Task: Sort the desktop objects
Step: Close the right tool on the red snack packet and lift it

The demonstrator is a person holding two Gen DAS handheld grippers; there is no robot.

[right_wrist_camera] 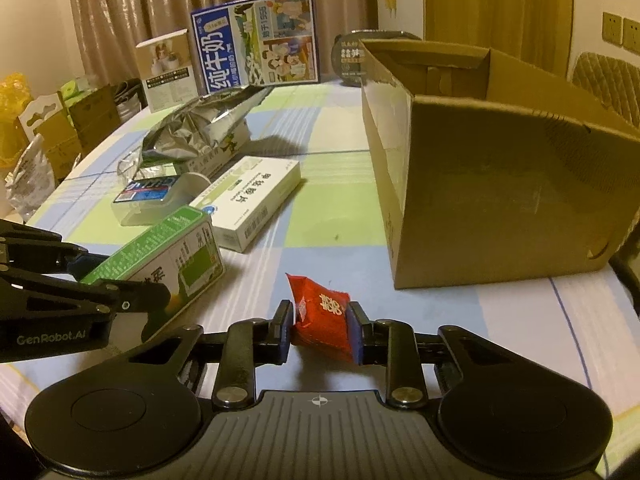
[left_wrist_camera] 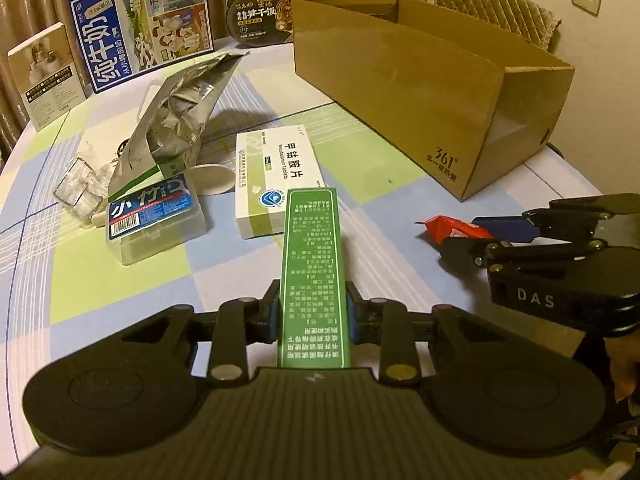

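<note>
My left gripper (left_wrist_camera: 312, 312) is shut on a long green medicine box (left_wrist_camera: 312, 272), held just above the table; the box also shows in the right wrist view (right_wrist_camera: 160, 256). My right gripper (right_wrist_camera: 322, 330) is shut on a small red snack packet (right_wrist_camera: 324, 316), which also shows in the left wrist view (left_wrist_camera: 448, 228), low over the table. An open cardboard box (left_wrist_camera: 420, 80) stands at the right; in the right wrist view it (right_wrist_camera: 500, 184) is just ahead of the packet. A white medicine box (left_wrist_camera: 276, 176) lies on the checked tablecloth ahead of the green one.
A crumpled silver foil bag (left_wrist_camera: 176, 116), a clear floss case with a blue label (left_wrist_camera: 152, 212) and a small clear container (left_wrist_camera: 78, 190) lie left. A blue milk carton box (left_wrist_camera: 144, 24), a small cream box (left_wrist_camera: 46, 76) and a dark food tub (left_wrist_camera: 260, 16) stand at the back.
</note>
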